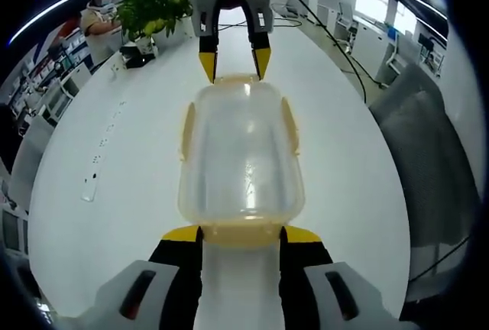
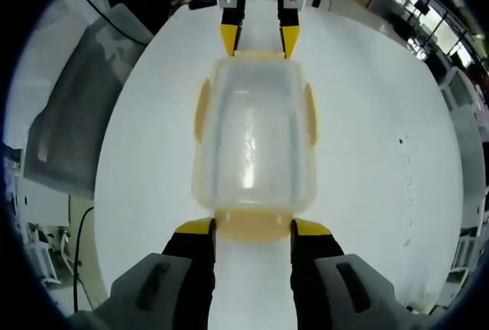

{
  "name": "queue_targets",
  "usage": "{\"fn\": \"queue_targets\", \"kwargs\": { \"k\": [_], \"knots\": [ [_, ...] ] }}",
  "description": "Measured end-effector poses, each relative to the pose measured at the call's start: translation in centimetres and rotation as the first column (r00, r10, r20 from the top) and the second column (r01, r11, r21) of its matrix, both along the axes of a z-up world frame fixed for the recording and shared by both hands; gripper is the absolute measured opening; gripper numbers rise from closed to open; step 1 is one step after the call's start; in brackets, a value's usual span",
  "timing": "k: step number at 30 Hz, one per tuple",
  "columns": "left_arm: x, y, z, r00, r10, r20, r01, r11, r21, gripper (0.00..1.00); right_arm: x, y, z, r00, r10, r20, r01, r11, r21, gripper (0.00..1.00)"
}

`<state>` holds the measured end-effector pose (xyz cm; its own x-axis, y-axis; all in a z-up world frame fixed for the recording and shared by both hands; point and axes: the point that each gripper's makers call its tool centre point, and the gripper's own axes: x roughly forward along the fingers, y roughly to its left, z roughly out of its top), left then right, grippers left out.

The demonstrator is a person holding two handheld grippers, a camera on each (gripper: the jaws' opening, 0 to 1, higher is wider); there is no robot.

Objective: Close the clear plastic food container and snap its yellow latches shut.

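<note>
Container (image 1: 241,154) – one, between two grippers' fingers (image 1: 183,234).

Left gripper view: looks down along its jaws, close over the container (image 1: 243,154), right gripper (image 1: 235,61) facing it at top centre. Right gripper view: same, from the opposite end, left gripper (image 2: 260,40) at top. Both share container and white table (image 1: 114,154).
</note>
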<state>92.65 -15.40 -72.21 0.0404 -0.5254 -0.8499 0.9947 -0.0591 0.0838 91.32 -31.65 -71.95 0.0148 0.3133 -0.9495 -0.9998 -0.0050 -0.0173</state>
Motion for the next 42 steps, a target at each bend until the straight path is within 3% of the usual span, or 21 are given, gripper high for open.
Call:
{"fn": "queue_targets", "kwargs": {
  "k": [16, 20, 30, 42],
  "knots": [
    [0.0, 0.3, -0.3, 1.0, 0.011, -0.008, -0.011, 1.0, 0.01, 0.35, 0.0, 0.1, -0.1, 0.999, -0.045, -0.03, 0.045, 0.999, 0.014, 0.36],
    [-0.1, 0.6, -0.1, 1.0, 0.012, -0.002, -0.012, 1.0, 0.014, 0.37, 0.0, -0.1, -0.1, 0.998, -0.06, -0.031, 0.06, 0.998, 0.012, 0.41],
    [-0.2, 0.6, 1.4, 1.0, 0.029, 0.01, -0.029, 1.0, -0.003, 0.36, -0.3, 0.3, 1.5, 0.994, -0.102, -0.035, 0.104, 0.993, 0.048, 0.34],
    [-0.4, 0.6, 2.7, 0.983, 0.183, -0.005, -0.183, 0.983, -0.02, 0.34, -0.3, 0.7, 2.7, 0.977, -0.21, -0.018, 0.211, 0.972, 0.103, 0.31]
  ]
}}
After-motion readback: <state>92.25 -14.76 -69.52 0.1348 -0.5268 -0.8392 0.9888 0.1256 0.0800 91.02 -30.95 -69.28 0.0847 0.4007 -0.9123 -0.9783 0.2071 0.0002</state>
